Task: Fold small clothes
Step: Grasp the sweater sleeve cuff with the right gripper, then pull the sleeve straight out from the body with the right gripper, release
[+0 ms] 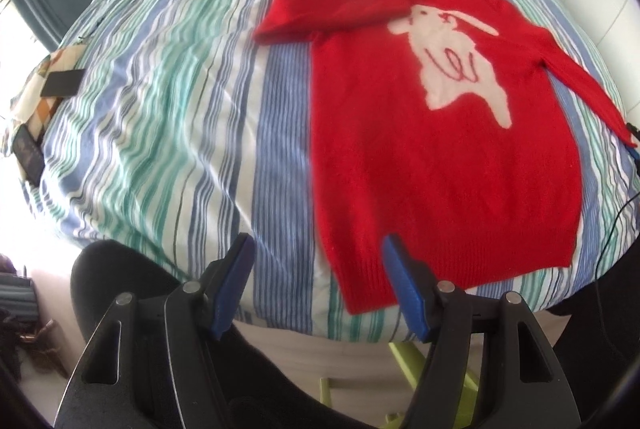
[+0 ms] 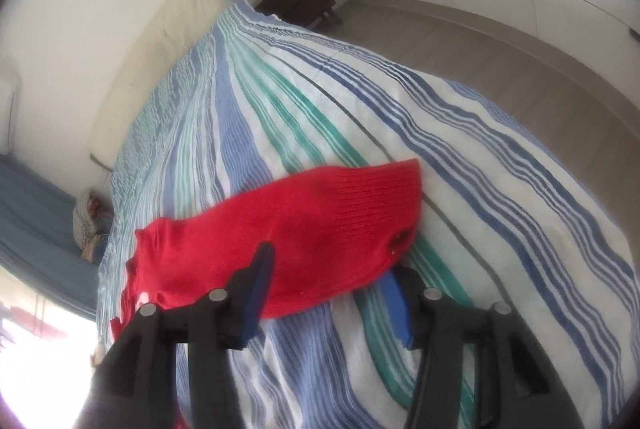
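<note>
Red sweater (image 1: 440,157) flat on the striped bed (image 1: 168,117), both grippers released.

Left wrist: the left gripper (image 1: 318,249) hangs spread over the bed's near edge, empty, its right finger above the sweater's hem; wide bare sheet lies to the left, the sweater sits toward the right edge, one sleeve folded across the chest, white rabbit showing. Right wrist: the right gripper (image 2: 330,269) stands apart around the sleeve cuff (image 2: 360,205), pads not pressing; bare sheet beyond, floor (image 2: 500,61) to the right.
</note>
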A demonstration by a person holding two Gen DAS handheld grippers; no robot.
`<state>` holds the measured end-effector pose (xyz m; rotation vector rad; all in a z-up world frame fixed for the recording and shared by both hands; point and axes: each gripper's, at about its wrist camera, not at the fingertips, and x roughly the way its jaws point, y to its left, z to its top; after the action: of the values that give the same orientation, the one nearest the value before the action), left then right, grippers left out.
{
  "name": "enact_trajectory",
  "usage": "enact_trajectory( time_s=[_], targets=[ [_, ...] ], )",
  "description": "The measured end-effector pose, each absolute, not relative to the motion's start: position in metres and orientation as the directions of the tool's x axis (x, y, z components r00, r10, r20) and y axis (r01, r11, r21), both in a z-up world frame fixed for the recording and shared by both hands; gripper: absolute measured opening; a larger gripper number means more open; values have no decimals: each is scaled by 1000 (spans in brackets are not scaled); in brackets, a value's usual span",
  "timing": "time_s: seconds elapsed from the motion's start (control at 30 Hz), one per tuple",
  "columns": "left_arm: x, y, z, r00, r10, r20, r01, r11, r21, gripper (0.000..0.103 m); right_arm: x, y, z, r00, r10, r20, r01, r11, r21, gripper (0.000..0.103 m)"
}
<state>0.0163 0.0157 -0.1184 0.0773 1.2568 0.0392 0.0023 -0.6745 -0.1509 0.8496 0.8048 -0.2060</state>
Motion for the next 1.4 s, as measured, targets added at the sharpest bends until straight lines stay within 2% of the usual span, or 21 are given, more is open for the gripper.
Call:
enact_trajectory(
  time_s=[0.07, 0.13, 0.47, 0.53, 0.6, 0.63, 0.67, 0.7, 0.73, 0.9, 1.0, 1.1, 1.23, 1.4],
  targets=[
    [15, 17, -122, 300, 76, -951, 5, 997, 81, 69, -2, -681, -156, 697, 122, -707, 500, 623, 602, 41],
    [14, 18, -125, 298, 83, -951, 2, 996, 87, 69, -10, -689, -163, 681, 85, -727, 557, 584, 590, 4],
    [7, 20, -131, 303, 106, -947, -7, 994, 109, 69, -12, -697, -170, 599, -28, -801, 651, 599, 466, 1],
    [6, 23, -135, 299, 107, -948, -13, 994, 108, 71, -12, -694, -165, 596, -47, -802, 650, 614, 447, 6],
    [7, 26, -139, 290, 113, -950, -18, 993, 113, 71, -15, -689, -157, 579, -92, -810, 664, 630, 403, 19],
    [7, 28, -140, 287, 119, -951, -19, 993, 118, 71, -20, -686, -150, 560, -144, -816, 685, 635, 358, 36],
    [8, 30, -140, 286, 124, -950, -20, 992, 123, 71, -25, -683, -140, 544, -196, -816, 706, 632, 319, 47],
    [9, 31, -138, 290, 125, -949, -21, 992, 124, 71, -32, -680, -131, 538, -241, -807, 722, 627, 294, 66],
    [10, 33, -136, 301, 123, -946, -21, 992, 122, 72, -40, -676, -120, 540, -285, -792, 732, 623, 276, 71],
    [18, 38, -121, 367, 98, -925, -21, 995, 98, 82, -66, -641, -73, 588, -371, -719, 685, 701, 198, 71],
    [26, 37, -117, 381, 53, -923, -5, 998, 55, 84, -72, -607, -55, 637, -360, -681, 619, 766, 174, 72],
    [34, 36, -113, 398, 2, -918, 0, 1000, 3, 86, -73, -567, -48, 687, -308, -658, 531, 831, 166, 77],
    [41, 33, -110, 438, -49, -898, 3, 999, -53, 97, -67, -507, -61, 716, -185, -673, 391, 905, 168, 78],
    [36, 17, -128, 377, -194, -906, 113, 980, -163, 97, -62, -463, -91, 697, -84, -712, 297, 938, 180, 78]
  ],
)
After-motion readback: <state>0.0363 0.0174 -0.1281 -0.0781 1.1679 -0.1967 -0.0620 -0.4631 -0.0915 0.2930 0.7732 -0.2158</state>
